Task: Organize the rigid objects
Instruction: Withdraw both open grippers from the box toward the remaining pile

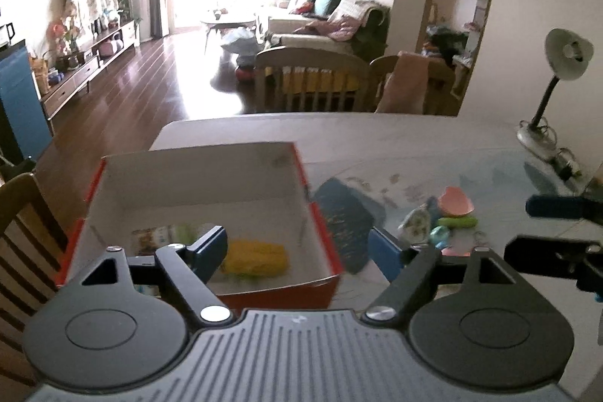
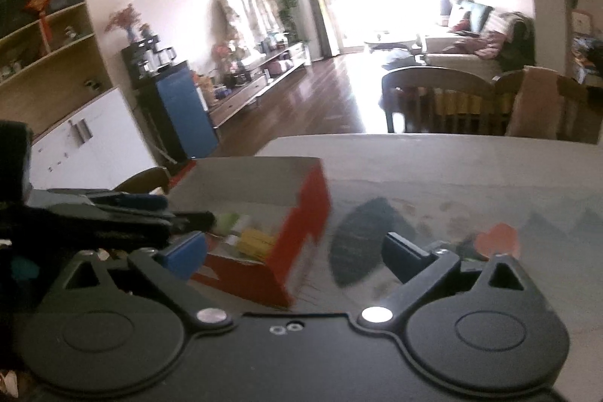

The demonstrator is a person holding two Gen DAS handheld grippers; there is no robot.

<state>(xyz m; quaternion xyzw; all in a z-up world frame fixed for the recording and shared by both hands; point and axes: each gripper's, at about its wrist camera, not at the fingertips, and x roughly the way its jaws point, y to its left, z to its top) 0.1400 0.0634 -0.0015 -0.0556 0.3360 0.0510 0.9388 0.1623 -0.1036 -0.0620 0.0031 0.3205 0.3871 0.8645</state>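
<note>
A yellow ridged object [image 1: 256, 257] is lying inside the red-sided box [image 1: 320, 291] on the table [image 1: 414, 138] — just ahead of the left gripper [image 1: 297, 251], whose jaws are standing spread, gripping nothing.

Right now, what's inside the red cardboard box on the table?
In the red box lie a yellow corn-like toy, something pale green and a printed packet. The left hand-held gripper covers the near-left corner, so anything there is hidden.
</note>
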